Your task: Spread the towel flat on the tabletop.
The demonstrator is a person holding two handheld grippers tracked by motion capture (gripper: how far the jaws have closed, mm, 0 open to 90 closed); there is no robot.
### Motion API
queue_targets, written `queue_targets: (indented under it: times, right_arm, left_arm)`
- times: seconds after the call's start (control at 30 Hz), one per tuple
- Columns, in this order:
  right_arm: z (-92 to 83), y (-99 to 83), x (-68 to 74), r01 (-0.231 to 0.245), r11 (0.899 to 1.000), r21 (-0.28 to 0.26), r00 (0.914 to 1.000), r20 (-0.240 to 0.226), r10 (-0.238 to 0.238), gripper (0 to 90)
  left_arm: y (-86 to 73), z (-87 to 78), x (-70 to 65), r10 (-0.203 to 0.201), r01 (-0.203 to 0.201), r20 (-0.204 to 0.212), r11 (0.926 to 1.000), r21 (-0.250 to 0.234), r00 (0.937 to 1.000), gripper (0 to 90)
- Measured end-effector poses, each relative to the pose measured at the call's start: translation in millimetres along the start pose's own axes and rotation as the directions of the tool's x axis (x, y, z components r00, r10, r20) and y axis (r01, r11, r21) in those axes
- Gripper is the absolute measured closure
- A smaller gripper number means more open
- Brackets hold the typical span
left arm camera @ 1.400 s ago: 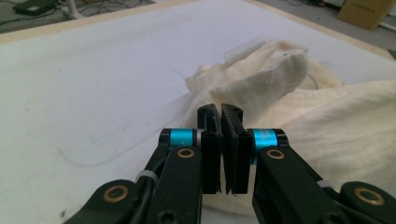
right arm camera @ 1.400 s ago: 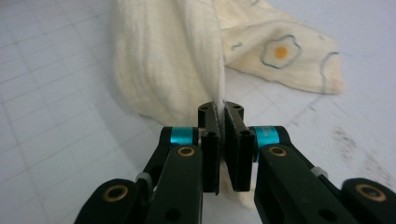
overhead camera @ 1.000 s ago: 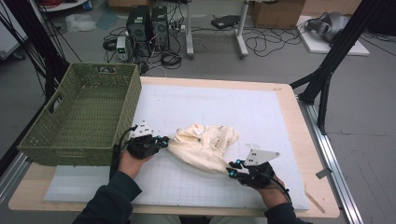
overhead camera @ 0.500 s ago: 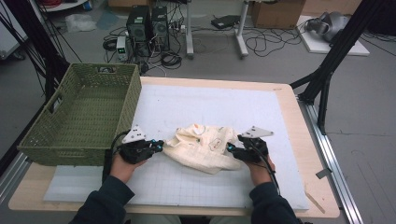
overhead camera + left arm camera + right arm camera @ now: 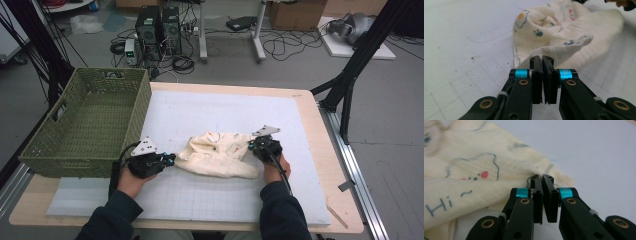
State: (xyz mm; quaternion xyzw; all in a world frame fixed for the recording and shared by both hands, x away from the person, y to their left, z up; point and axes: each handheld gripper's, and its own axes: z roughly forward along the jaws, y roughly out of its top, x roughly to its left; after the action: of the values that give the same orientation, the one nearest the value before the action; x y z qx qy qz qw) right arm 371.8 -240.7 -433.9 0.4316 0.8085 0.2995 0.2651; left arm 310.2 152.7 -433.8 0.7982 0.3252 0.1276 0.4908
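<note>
Pinching one cream cloth point(image 5: 220, 156): two hand-held grippers, left point(image 5: 169, 159) and right point(image 5: 251, 146), beside one basket point(image 5: 65, 150).

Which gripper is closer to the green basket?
Left. The left gripper sits just off the near right corner of the green basket, shut on the left edge of the cloth. The right gripper pinches the cloth's far side, farther from the basket.

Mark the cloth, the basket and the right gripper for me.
cloth point(image 5: 217, 157): high view, middle of the fabric.
basket point(image 5: 95, 75): high view, far rim.
right gripper point(image 5: 253, 146): high view, jaw tips at the cloth's edge.
</note>
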Motion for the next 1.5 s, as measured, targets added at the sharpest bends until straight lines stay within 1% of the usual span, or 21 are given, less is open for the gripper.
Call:
queue_targets:
  times: [0.07, 0.1, 0.13, 0.2, 0.3, 0.5, 0.57, 0.63, 0.67, 0.7, 0.8, 0.87, 0.9, 0.97, 1.0, 1.03, 1.07, 1.3, 1.43, 1.47, 1.5]
  right_arm:
    - [-2.1, -1.5, -14.5, -0.048, 0.999, -0.004, 0.9973, 0.057, 0.048, 87.1]
    - [-3.3, -3.1, -20.0, -0.089, 0.996, -0.019, 0.9936, 0.069, 0.09, 87.0]
    - [-4.5, -4.9, -24.8, -0.122, 0.992, -0.034, 0.9894, 0.076, 0.124, 86.8]
    - [-5.5, -7.7, -28.8, -0.161, 0.986, -0.039, 0.9857, 0.046, 0.162, 82.9]
    - [-9.9, -7.3, -24.4, -0.14, 0.988, -0.064, 0.9895, 0.025, 0.142, 67.2]
    - [-32.0, -5.6, -20.0, -0.13, 0.976, -0.174, 0.9912, 0.0, 0.132, 56.4]
    - [-36.6, -5.2, -19.8, -0.146, 0.969, -0.201, 0.9893, -0.037, 0.141, 53.9]
    - [-38.1, -4.5, -17.6, -0.156, 0.964, -0.215, 0.9843, -0.116, 0.133, 50.8]
    - [-36.4, -3.5, -12.9, -0.139, 0.969, -0.205, 0.9789, -0.176, 0.103, 49.4]
    - [-35.4, -2.9, -9.6, -0.124, 0.973, -0.197, 0.9766, -0.198, 0.084, 47.9]
    - [-27.1, -0.5, 3.6, -0.074, 0.983, -0.168, 0.9574, -0.288, 0.023, 44.8]
    - [-21.7, 0.4, 10.3, -0.036, 0.989, -0.143, 0.9494, -0.314, -0.011, 45.8]
    - [-19.9, 0.5, 12.5, -0.023, 0.991, -0.133, 0.9486, -0.316, -0.02, 47.6]
    - [-16.3, 0.0, 15.7, 0.015, 0.994, -0.106, 0.9429, -0.329, -0.049, 60.7]
    - [-15.7, -0.7, 16.5, 0.026, 0.996, -0.083, 0.9357, -0.349, -0.053, 72.9]
    - [-15.8, -1.1, 16.6, 0.038, 0.997, -0.074, 0.9327, -0.355, -0.062, 82.4]
    - [-17.4, -2.3, 17.2, 0.052, 0.996, -0.073, 0.9333, -0.351, -0.074, 85.7]
    - [-36.5, -13.7, 17.7, 0.06, 0.991, -0.118, 0.9247, -0.367, -0.1, 86.7]
    - [-54.7, -26.2, 21.9, 0.084, 0.986, -0.146, 0.9065, -0.4, -0.136, 86.7]
    - [-59.4, -31.3, 23.8, 0.096, 0.984, -0.148, 0.8974, -0.415, -0.15, 86.7]
    - [-61.9, -34.4, 25.2, 0.107, 0.984, -0.146, 0.8931, -0.421, -0.159, 86.7]
  left_arm:
    - [-0.3, 1.6, -2.5, 0.013, -0.013, 0.009, 0.9999, 0.009, 0.9999, 86.3]
    - [-0.5, 2.3, -3.7, 0.02, -0.02, 0.012, 0.9997, 0.014, 0.9997, 87.1]
    - [-0.9, 3.0, -4.9, 0.022, -0.022, 0.018, 0.9996, 0.018, 0.9996, 87.1]
    - [-1.6, 4.7, -6.5, 0.029, -0.029, 0.026, 0.9993, 0.023, 0.9992, 87.1]
    - [-1.5, 6.4, -7.6, 0.032, -0.033, 0.031, 0.9992, 0.024, 0.999, 86.0]
    - [1.0, 3.1, -5.3, 0.015, -0.014, 0.01, 0.9999, -0.008, 0.9998, 78.0]
    - [1.3, 2.3, -3.8, 0.007, -0.007, -0.004, 0.9999, -0.015, 1.0, 74.1]
    - [1.8, 1.7, -1.8, 0.002, -0.003, -0.019, 0.9996, -0.027, 0.9998, 68.9]
    - [2.1, 1.5, -1.4, -0.002, 0.001, -0.027, 0.9995, -0.03, 0.9996, 65.0]
    - [2.4, 1.4, -0.6, -0.012, 0.011, -0.037, 0.9991, -0.04, 0.9992, 60.6]
    - [3.1, 0.0, 1.3, -0.021, 0.017, -0.06, 0.998, -0.061, 0.998, 56.4]
    - [3.3, -0.8, 1.8, -0.023, 0.018, -0.067, 0.9971, -0.073, 0.9975, 55.9]
    - [3.4, -1.4, 2.6, -0.018, 0.013, -0.07, 0.997, -0.076, 0.9974, 55.9]
    - [3.4, -2.0, 3.3, -0.02, 0.014, -0.072, 0.9964, -0.083, 0.9972, 55.9]
    - [3.4, -2.1, 3.4, -0.02, 0.013, -0.075, 0.9961, -0.087, 0.997, 55.9]
    - [3.4, -2.7, 3.8, -0.019, 0.012, -0.076, 0.9956, -0.093, 0.9969, 55.9]
    - [3.5, -3.3, 4.1, -0.019, 0.012, -0.078, 0.9952, -0.097, 0.9968, 55.9]
    - [3.8, -5.3, 5.7, -0.022, 0.011, -0.091, 0.9933, -0.115, 0.9956, 55.0]
    - [4.6, -5.5, 6.3, -0.031, 0.019, -0.098, 0.9925, -0.121, 0.9948, 53.0]
    - [4.7, -5.3, 6.4, -0.032, 0.02, -0.098, 0.9924, -0.122, 0.9946, 52.5]
    - [4.9, -5.0, 6.7, -0.035, 0.023, -0.099, 0.9923, -0.122, 0.9945, 51.8]
